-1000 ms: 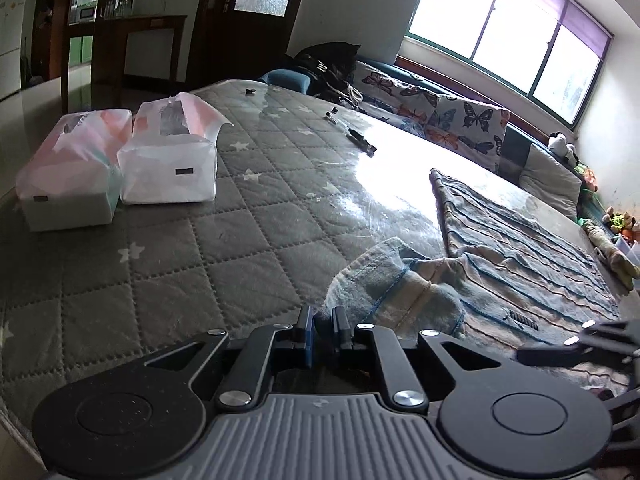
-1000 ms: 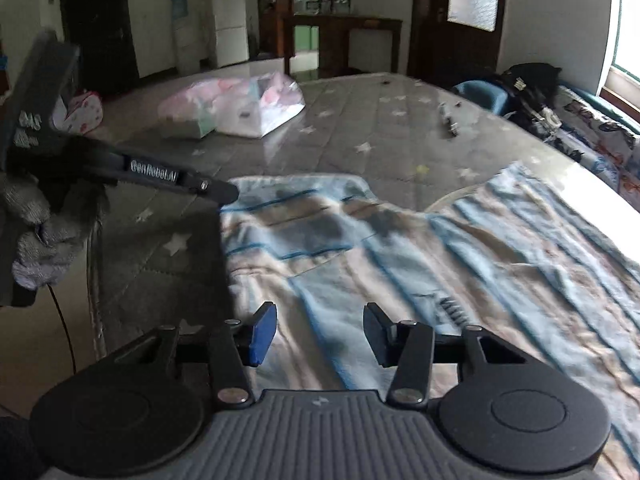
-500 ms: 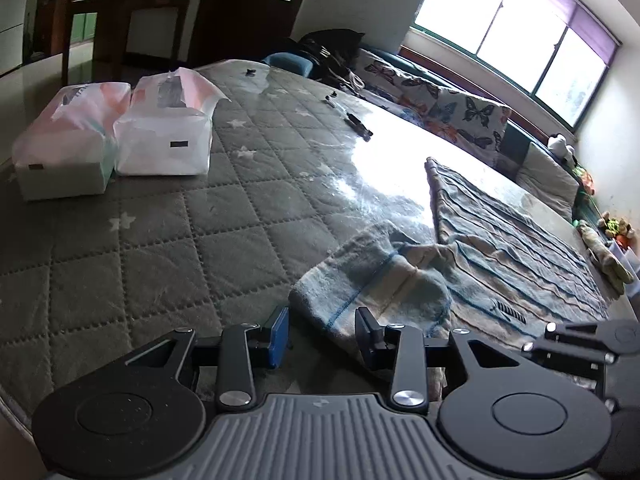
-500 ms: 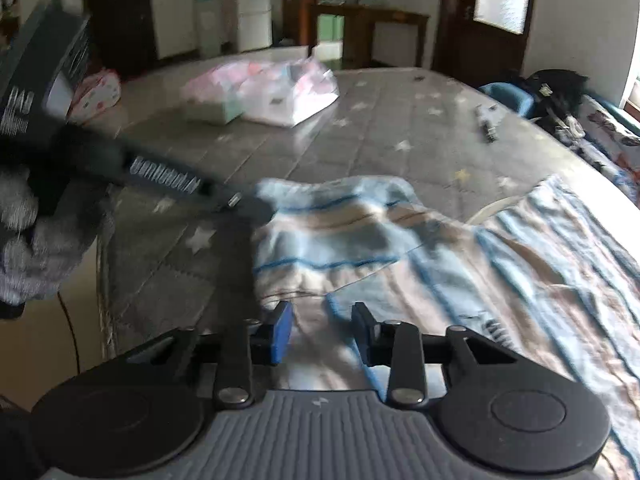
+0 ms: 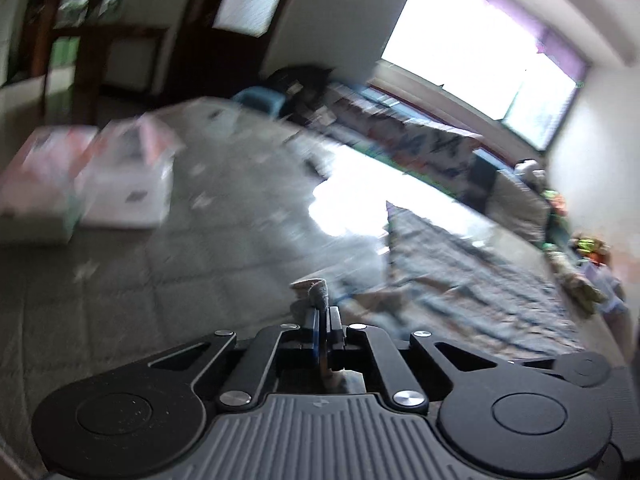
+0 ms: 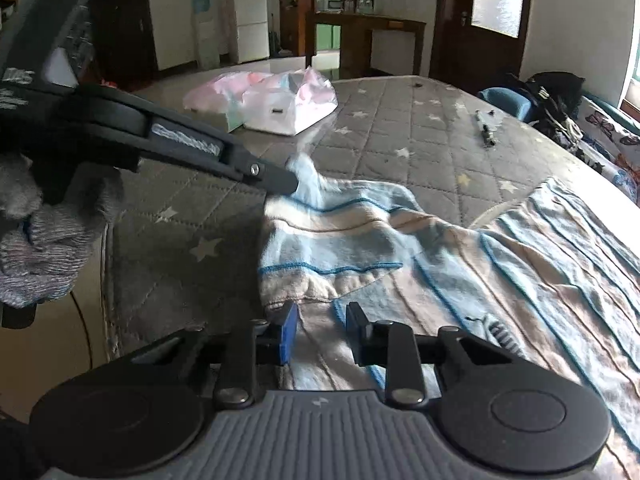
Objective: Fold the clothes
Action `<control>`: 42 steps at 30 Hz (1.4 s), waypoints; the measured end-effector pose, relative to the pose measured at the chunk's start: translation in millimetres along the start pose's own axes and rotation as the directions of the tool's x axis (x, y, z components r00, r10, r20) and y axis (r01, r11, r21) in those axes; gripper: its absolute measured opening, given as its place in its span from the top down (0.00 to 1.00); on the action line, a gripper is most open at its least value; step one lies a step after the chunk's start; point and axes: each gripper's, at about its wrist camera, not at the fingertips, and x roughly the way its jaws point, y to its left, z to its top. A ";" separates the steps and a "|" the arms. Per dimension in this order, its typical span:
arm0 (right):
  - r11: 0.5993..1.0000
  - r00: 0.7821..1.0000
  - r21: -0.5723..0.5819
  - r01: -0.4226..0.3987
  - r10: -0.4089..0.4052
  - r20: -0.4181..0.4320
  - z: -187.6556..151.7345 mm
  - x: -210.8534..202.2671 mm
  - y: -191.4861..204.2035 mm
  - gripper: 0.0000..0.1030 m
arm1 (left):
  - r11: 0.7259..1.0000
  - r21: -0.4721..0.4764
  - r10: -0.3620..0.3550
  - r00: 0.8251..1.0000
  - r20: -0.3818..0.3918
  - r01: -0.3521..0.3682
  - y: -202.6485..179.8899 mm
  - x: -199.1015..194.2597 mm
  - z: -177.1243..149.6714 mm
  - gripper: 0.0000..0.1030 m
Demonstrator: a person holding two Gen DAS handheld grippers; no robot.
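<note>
Left wrist view: showing heavy motion blur across the whole room, unlike the sharp picture half a second ago. Pinching a raised tuft of the striped garment point(image 5: 460, 280) in the left gripper point(image 5: 323, 314), jaws fully together on the cloth. Having just been closing: half a second back, standing open around the bunched cuff, with cloth between the fingers but not yet pressed. Noting the tuft now standing up above the fingertips, clear of the quilted mattress point(image 5: 160, 288), where before sagging as a soft heap.

Right wrist view: confirming the same pinch from the side, at the garment's far left corner. Finding the cloth there peaking up at the tool's tip, where earlier lying lower on the surface. Noting a grey knitted-glove hand point(image 6: 44, 236) at the left edge, gripping the left tool's handle. Holding the right gripper point(image 6: 320, 332) low over the near hem, jaws at a narrow gap. Having narrowed from a wider stance a second ago; matching the gap of half a second ago. Seeing cloth in the gap between the fingers, pads not visibly pressing it.

Finding the rest of the garment, striped blue, beige and white, spread over the right part of the mattress. Noting two tissue packs point(image 6: 280, 104) well apart at the far side, placed as before.
</note>
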 end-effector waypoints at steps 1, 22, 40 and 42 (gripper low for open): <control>1.000 1.000 0.008 0.004 -0.004 0.009 -1.3 -5.6 -2.6 0.74 | 0.999 0.022 -0.026 1.000 0.014 0.026 -5.4 -2.8 0.7 0.97; 0.952 0.973 0.238 0.190 -0.216 0.086 -37.9 -81.2 -78.8 0.74 | 0.847 0.348 -0.348 0.915 -0.205 0.401 -94.0 17.0 -35.1 0.93; 0.968 0.997 0.244 0.064 -0.071 0.020 -46.3 -46.7 -61.8 0.74 | 0.901 0.368 -0.183 0.970 -0.162 0.232 -72.9 60.9 2.7 0.85; 0.967 0.998 0.246 0.062 -0.066 0.010 -47.5 -43.1 -60.8 0.74 | 0.894 0.388 -0.165 0.970 -0.177 0.223 -75.0 70.6 -0.4 0.85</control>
